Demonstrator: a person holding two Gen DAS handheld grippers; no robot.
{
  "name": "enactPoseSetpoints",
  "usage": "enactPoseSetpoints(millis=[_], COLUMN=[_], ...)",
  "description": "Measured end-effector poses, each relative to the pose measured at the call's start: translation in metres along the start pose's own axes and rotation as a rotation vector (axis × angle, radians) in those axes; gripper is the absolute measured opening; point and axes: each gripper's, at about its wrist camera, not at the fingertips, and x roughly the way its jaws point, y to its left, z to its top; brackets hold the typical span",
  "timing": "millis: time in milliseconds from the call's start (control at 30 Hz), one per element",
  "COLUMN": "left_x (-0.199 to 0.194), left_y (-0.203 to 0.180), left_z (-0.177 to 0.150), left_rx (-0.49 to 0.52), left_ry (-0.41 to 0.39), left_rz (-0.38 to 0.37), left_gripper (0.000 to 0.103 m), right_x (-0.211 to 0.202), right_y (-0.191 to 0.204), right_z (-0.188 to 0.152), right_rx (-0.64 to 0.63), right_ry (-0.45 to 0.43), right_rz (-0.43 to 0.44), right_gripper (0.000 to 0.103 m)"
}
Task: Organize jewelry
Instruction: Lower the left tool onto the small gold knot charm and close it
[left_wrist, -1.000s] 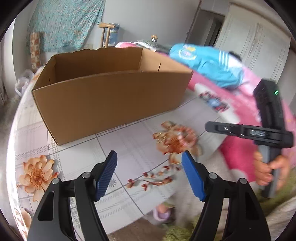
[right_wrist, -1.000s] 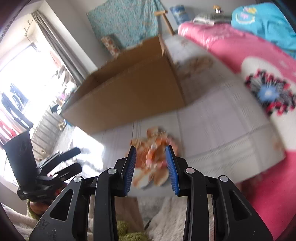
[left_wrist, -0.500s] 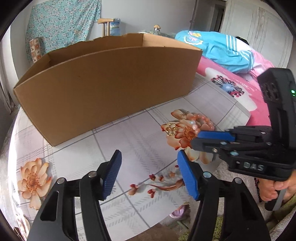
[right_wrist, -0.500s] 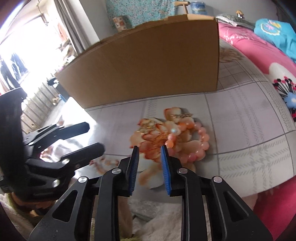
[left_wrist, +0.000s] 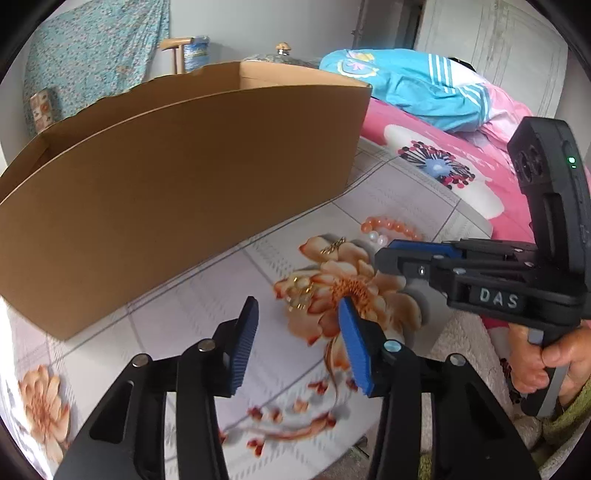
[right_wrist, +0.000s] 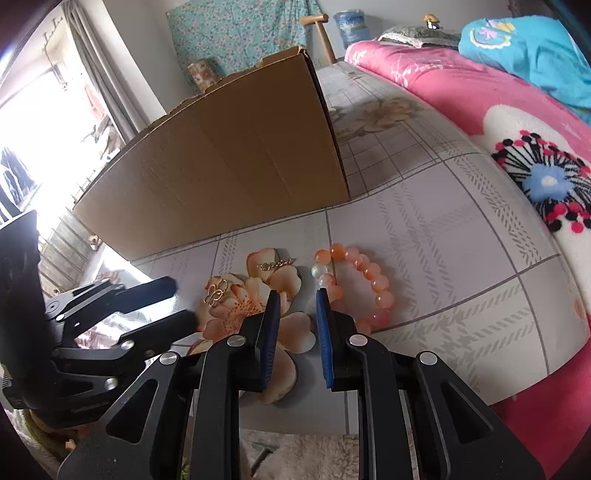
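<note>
On the flowered tablecloth (right_wrist: 443, 236) lie an orange bead bracelet (right_wrist: 373, 278) (left_wrist: 391, 226), a short gold chain (right_wrist: 275, 264) (left_wrist: 332, 245) and a gold looped piece (right_wrist: 216, 290) (left_wrist: 300, 295). My right gripper (right_wrist: 297, 295) hovers just short of the bracelet's near left side, its jaws a narrow gap apart with only cloth between them. My left gripper (left_wrist: 295, 328) is closing, with nothing between its pads. The gold looped piece lies just beyond its tips. Each gripper shows in the other's view, the left gripper (right_wrist: 177, 301) and the right gripper (left_wrist: 388, 254).
A large open cardboard box (left_wrist: 184, 166) (right_wrist: 229, 177) stands on the table right behind the jewelry. A pink flowered blanket (right_wrist: 498, 110) with a blue garment (left_wrist: 413, 85) lies to the right. The table's near edge runs just under the grippers. A hand (left_wrist: 546, 354) holds the right gripper's grip.
Both grippers have come down and in toward the jewelry. The left jaws have narrowed steadily. The right jaws narrowed early and have stayed at a small gap since.
</note>
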Motion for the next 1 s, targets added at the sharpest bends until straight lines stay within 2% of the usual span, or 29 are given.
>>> enactPoseSetpoints(millis=[67,133,267,367,667,700,733,1000], left_x=[0.005,0.013,0.016,0.016,0.009,0.007,0.005,-0.005], left_y=[-0.001,-0.004,-0.008,-0.01,-0.006,-0.004,-0.003,0.007], left_z=[0.003,0.005,0.007,0.006,-0.001,-0.002,-0.003,-0.012], left_rx=[0.013,0.025,0.064,0.086,0.074,0.068,0.063,0.035], left_ry=[0.01,0.031,0.04,0.046,0.036,0.034,0.027,0.048], left_rz=[0.011,0.022,0.056,0.069,0.049,0.043,0.036,0.041], left_gripper=[0.037,0.027,0.022,0.013,0.011,0.01,0.0,0.0], right_x=[0.0,0.0,-0.006,-0.007,-0.003,-0.003,-0.004,-0.003], right_y=[0.0,0.002,-0.001,-0.004,-0.007,-0.007,-0.007,-0.006], right_z=[-0.001,-0.003,-0.01,-0.01,-0.009,-0.009,-0.008,-0.007], right_rx=[-0.004,-0.005,-0.001,0.0,-0.001,-0.001,0.0,-0.001], right_ry=[-0.004,-0.006,-0.007,-0.009,-0.008,-0.008,-0.008,-0.004], right_rz=[0.002,0.005,0.016,0.02,0.019,0.019,0.018,0.011], right_gripper=[0.017,0.017,0.017,0.017,0.017,0.017,0.017,0.018])
